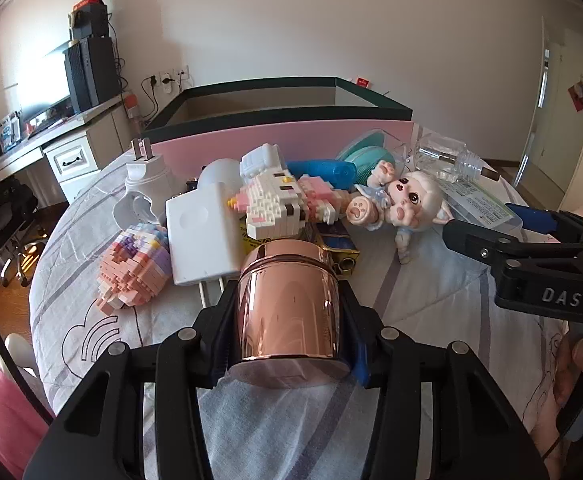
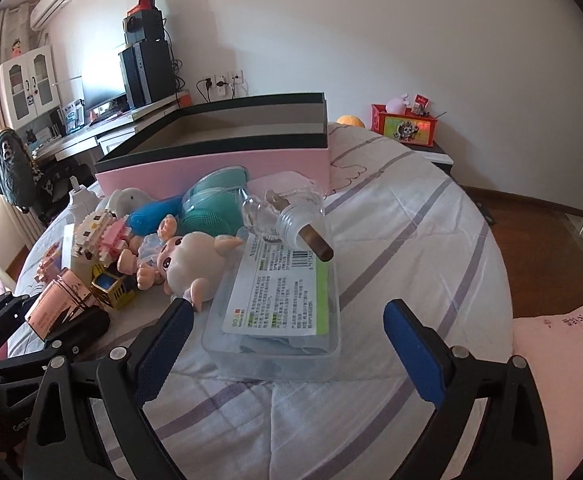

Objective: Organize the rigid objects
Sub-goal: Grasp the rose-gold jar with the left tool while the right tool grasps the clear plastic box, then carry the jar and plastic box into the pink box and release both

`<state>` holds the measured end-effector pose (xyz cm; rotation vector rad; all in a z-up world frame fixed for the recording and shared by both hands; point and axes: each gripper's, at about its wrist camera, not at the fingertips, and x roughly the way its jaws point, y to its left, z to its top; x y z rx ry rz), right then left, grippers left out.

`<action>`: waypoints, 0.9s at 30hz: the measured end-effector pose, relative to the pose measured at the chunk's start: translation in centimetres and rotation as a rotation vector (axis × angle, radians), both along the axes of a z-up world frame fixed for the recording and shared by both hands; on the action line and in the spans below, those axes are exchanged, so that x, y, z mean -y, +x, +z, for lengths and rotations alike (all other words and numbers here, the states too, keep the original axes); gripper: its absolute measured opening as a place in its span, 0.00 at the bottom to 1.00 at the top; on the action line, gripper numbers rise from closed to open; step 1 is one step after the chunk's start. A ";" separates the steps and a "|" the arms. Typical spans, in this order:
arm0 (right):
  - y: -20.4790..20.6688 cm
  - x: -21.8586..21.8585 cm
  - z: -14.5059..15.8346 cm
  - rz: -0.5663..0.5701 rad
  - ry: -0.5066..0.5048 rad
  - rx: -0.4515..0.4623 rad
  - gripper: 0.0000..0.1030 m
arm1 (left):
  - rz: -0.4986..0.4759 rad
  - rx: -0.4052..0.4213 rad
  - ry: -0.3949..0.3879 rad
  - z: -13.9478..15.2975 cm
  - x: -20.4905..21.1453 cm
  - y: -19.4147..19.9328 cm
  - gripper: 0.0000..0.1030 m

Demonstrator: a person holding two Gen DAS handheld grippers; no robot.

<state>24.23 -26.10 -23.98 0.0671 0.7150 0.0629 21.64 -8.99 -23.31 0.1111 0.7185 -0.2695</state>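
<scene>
A shiny rose-gold jar (image 1: 287, 292) lies on its side on the striped bed cover, and my left gripper (image 1: 287, 304) is shut on it, a pad on each flank. That jar (image 2: 57, 300) also shows at the left of the right wrist view. My right gripper (image 2: 289, 312) stands open, its blue pads (image 2: 411, 344) well apart from a clear plastic box (image 2: 275, 320) holding a labelled packet. Behind lie a white-haired doll (image 1: 411, 200), a block-built cat (image 1: 275, 204), a white charger (image 1: 201, 232), a pink block figure (image 1: 135, 268) and a clear glass bottle (image 2: 287, 212).
A large pink box with a dark green rim (image 2: 211, 168) stands open behind the pile. A teal brush (image 2: 207, 204), a blue tube (image 1: 319, 170) and a gold toy car (image 2: 111, 286) lie among the toys. The round bed's edge (image 2: 491, 248) drops to a wooden floor.
</scene>
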 end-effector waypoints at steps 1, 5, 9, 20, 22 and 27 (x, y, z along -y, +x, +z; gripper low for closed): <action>0.4 0.0 -0.2 0.000 -0.007 -0.012 0.89 | -0.003 0.003 -0.004 0.1 -0.1 -0.1 0.46; 1.3 0.4 -1.1 0.009 0.000 -0.033 0.61 | -0.012 -0.013 -0.044 0.4 -0.7 -0.4 0.46; 0.6 0.6 -0.9 0.029 0.006 -0.032 0.61 | -0.034 -0.026 -0.084 0.9 -1.5 -0.9 0.46; -2.7 0.8 1.0 0.039 0.107 0.029 0.61 | -0.032 0.012 -0.106 3.0 -2.9 -1.8 0.46; -3.2 0.6 1.5 0.033 0.101 0.048 0.61 | -0.030 0.021 -0.105 3.5 -3.1 -1.6 0.46; -3.5 0.2 2.9 0.030 0.080 0.090 0.61 | -0.037 0.049 -0.110 4.8 -3.2 -1.1 0.46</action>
